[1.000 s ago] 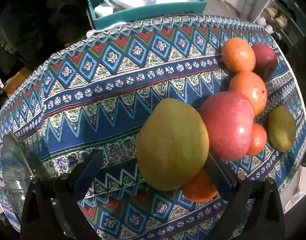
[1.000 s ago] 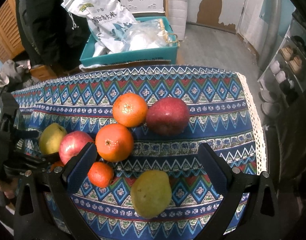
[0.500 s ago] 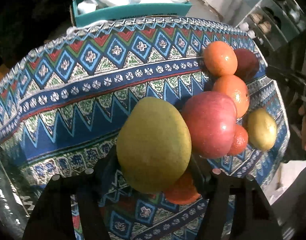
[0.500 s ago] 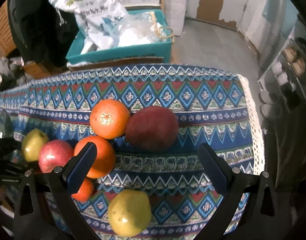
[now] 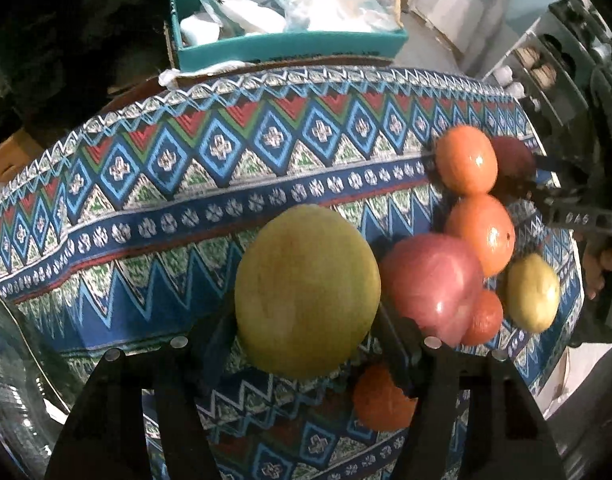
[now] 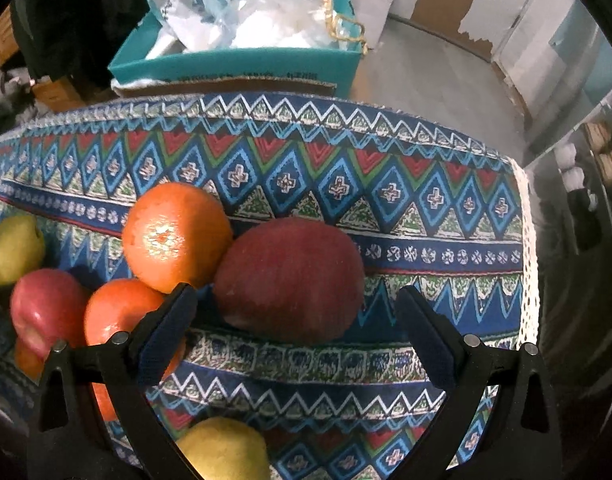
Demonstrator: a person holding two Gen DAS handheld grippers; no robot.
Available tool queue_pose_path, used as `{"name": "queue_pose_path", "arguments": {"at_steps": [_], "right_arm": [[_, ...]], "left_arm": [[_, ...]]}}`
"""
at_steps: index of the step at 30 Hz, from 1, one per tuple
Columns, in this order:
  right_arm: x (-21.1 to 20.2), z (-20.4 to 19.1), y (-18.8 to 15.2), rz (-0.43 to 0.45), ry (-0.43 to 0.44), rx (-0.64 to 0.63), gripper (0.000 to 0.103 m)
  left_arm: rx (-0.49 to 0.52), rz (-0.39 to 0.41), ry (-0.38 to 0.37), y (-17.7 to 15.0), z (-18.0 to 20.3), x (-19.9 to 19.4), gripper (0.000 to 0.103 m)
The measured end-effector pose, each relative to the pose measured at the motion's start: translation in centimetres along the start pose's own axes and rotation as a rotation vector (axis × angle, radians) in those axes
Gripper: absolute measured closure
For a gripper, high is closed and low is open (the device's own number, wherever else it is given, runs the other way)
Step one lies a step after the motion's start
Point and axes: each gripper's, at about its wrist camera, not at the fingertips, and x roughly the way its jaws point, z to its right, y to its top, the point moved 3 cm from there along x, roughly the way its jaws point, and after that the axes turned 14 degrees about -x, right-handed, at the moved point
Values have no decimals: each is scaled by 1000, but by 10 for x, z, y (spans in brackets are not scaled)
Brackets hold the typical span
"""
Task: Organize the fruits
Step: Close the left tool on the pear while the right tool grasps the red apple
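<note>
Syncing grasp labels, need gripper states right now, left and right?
Left gripper: shut on the green pear.
Right gripper: open, dark red apple between its fingers, not gripped.

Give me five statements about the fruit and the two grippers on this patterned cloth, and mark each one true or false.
1. The left gripper is closed on the large yellow-green pear. True.
2. The right gripper clamps the dark red apple. False: its jaws are open around it.
3. The fruit lies on a patterned tablecloth. True.
4. The teal box holds oranges. False: it holds plastic bags.
5. An orange touches the dark red apple. True.
</note>
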Motion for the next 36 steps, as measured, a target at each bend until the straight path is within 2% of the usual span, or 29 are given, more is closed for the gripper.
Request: {"name": "queue_pose_path", "arguments": {"at_steps": [7, 10, 20, 29, 30, 31, 36], "right_arm": [[15, 4, 0, -15, 16, 16, 10], [19, 4, 0, 1, 44, 32, 23], [12, 2, -10, 71, 34, 73, 24], [-19, 0, -20, 141, -4, 99, 24], [-22, 0, -21, 146, -8, 101, 24], [-25, 1, -22, 151, -11, 103, 24], [-37, -3, -23, 157, -3, 113, 24]], "left_arm": [[-23, 12, -15, 10, -1, 1, 35], [-24, 17, -16, 6, 0, -1, 35], [-42, 37, -14, 0, -4, -6, 36], [-38, 91, -12, -7, 2, -25, 37], [-38, 94, -11, -7, 3, -27, 39], [-37, 102, -10, -8, 3, -29, 45], [-18, 107, -15, -3, 8, -36, 49]]}}
